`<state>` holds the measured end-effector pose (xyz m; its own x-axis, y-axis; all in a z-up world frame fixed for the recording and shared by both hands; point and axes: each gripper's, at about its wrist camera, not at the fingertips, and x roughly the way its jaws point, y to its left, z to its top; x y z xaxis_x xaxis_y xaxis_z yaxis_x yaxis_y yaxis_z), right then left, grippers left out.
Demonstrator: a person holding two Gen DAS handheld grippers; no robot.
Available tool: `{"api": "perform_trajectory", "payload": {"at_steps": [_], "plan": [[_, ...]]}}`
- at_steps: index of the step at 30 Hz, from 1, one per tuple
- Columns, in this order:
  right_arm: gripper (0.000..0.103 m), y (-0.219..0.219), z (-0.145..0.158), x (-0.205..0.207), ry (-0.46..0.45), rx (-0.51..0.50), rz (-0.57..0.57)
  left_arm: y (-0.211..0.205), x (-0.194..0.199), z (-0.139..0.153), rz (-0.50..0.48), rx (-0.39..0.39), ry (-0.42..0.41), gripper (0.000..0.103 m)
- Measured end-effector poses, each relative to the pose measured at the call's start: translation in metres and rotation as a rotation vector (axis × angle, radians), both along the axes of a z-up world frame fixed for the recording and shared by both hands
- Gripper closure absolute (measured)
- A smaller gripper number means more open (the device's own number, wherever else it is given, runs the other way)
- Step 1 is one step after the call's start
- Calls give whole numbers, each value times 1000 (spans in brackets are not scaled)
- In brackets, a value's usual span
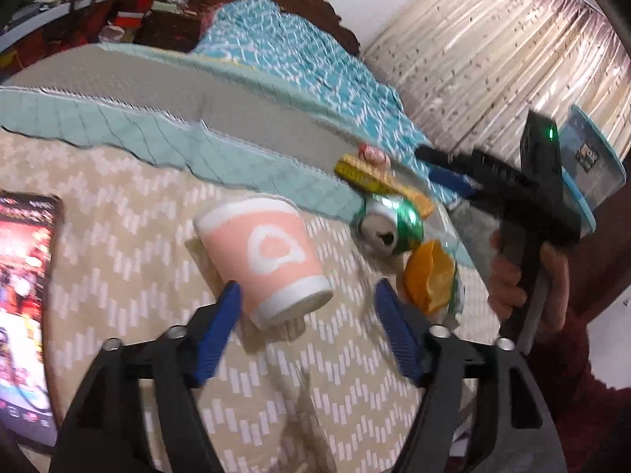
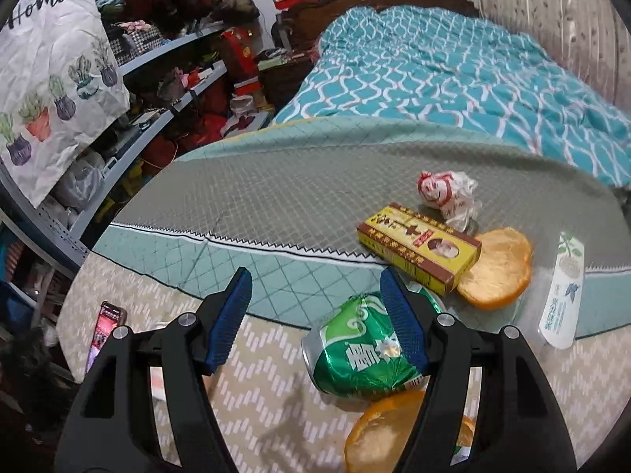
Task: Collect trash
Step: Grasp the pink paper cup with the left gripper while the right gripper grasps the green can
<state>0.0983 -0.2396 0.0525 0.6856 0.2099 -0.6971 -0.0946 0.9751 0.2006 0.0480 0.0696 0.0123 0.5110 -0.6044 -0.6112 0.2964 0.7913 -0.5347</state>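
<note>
None of the litter is looking collected yet: the pink paper cup (image 1: 265,261) is lying tipped on the beige mat between the spread fingers of the left gripper (image 1: 307,299), untouched. The right gripper (image 2: 317,293) is hovering with its jaws apart and empty, its right pad just over the green can (image 2: 357,354). Orange peel (image 2: 497,268), the yellow box (image 2: 419,247), a crumpled wrapper (image 2: 447,193) and a white packet (image 2: 562,289) are still lying nearby, so nearly everything is remaining.
</note>
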Motion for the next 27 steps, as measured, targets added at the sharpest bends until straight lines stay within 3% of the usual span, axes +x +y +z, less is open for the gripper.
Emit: {"api": "perform_trajectory", "payload": {"at_steps": [2, 6, 9, 11, 13, 15, 17, 21, 27], "plan": [[34, -6, -9, 0, 26, -17, -46, -3, 7, 3, 15, 14, -1, 22], [31, -33, -26, -1, 89, 66, -132, -25, 28, -11, 30, 122, 71, 22], [27, -59, -32, -2, 106, 89, -223, -31, 45, -24, 46, 124, 129, 22], [26, -72, -39, 4, 141, 112, -239, -37, 49, -23, 58, 141, 101, 22], [26, -78, -51, 15, 210, 157, -225, -48, 54, -24, 64, 197, 75, 26], [27, -80, -68, 24, 289, 251, -198, -58, 53, -25, 52, 235, 53, 41], [45, -70, -77, 28, 321, 280, -158, -61, 50, -26, 25, 215, 48, 47], [48, -31, -70, 26, 279, 181, -40, -54, 43, -25, 22, 207, 43, 50], [41, 18, -71, 18, 257, 109, 85, -35, 34, -30, 39, 149, 61, 49]]}}
